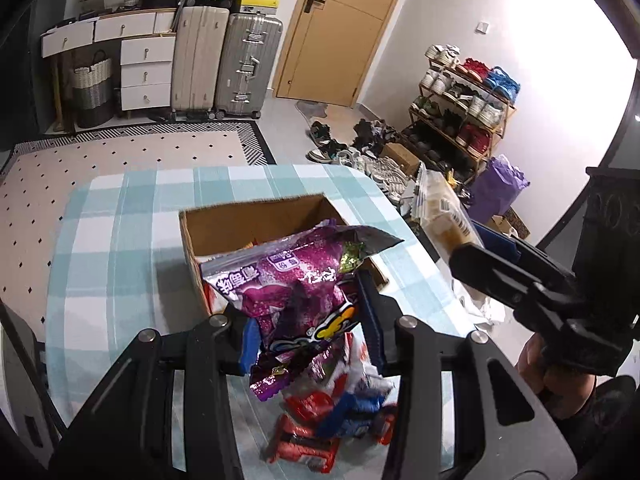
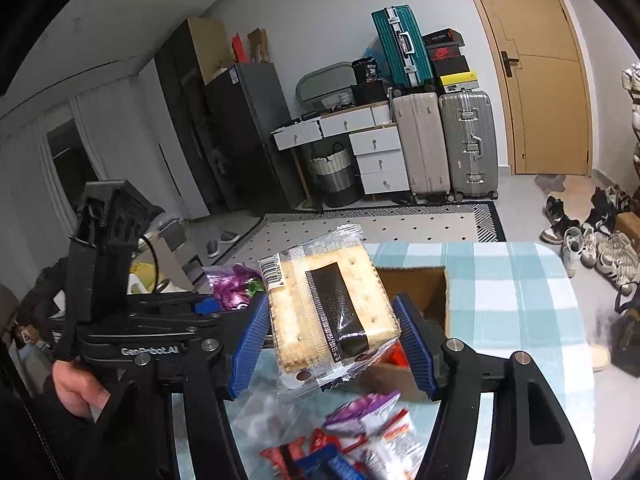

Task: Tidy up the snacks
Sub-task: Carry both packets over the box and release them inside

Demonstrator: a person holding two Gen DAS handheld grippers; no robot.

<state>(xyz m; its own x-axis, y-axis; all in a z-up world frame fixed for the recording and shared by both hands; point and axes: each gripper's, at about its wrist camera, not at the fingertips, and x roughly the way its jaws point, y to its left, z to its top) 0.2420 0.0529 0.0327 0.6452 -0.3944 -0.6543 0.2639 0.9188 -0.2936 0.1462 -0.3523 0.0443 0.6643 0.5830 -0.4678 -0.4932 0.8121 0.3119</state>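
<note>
My left gripper (image 1: pixel 308 316) is shut on a shiny purple snack bag (image 1: pixel 296 280) and holds it just above the near edge of an open cardboard box (image 1: pixel 240 224) on the checked tablecloth. My right gripper (image 2: pixel 332 340) is shut on a clear pack of pale crackers (image 2: pixel 328 308), held in the air near the box (image 2: pixel 416 284); it shows at the right of the left wrist view (image 1: pixel 444 216). A pile of red, blue and purple snack packs (image 1: pixel 332 412) lies on the table below both grippers and also shows in the right wrist view (image 2: pixel 352 436).
The table with its blue-and-white checked cloth (image 1: pixel 120 240) ends at a rounded far edge. Beyond it are a dotted rug (image 1: pixel 120 152), suitcases (image 1: pixel 224 64), white drawers (image 1: pixel 144 72), a shoe rack (image 1: pixel 460 108) and loose shoes on the floor.
</note>
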